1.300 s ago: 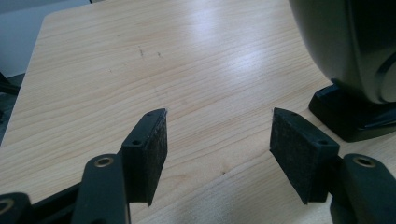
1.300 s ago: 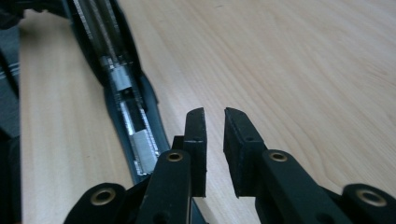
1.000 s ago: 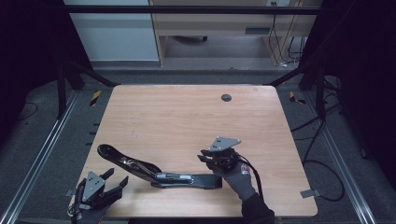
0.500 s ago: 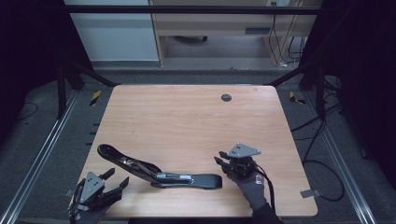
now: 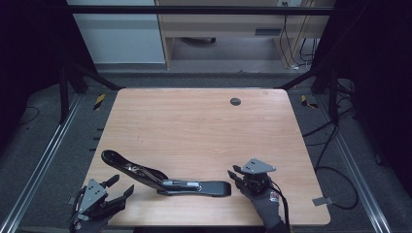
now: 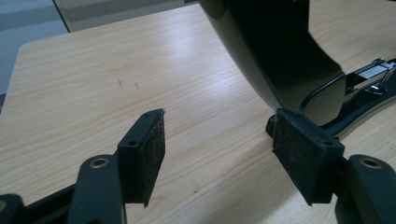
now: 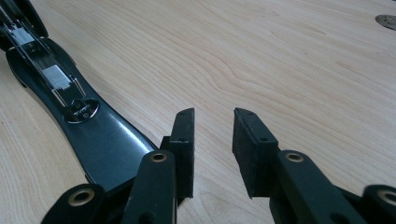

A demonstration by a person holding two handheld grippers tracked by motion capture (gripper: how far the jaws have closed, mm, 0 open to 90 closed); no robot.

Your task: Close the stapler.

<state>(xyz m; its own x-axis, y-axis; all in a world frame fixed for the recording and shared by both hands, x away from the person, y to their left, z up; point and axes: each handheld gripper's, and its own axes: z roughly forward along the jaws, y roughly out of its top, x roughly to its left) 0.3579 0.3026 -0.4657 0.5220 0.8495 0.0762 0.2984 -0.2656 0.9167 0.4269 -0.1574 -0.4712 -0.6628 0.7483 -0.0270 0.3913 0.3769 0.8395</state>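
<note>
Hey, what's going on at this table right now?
A person is working with two hand-held grippers around a large black stapler that lies opened out flat near the front edge of the wooden table. The left gripper sits at the front left corner, jaws wide open, close beside the stapler's raised arm. The right gripper is just off the stapler's other end, jaws partly open. Neither holds anything at this moment.

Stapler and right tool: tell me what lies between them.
Nothing: bare wood separates the right tool from the stapler base's end, per the high view.
</note>
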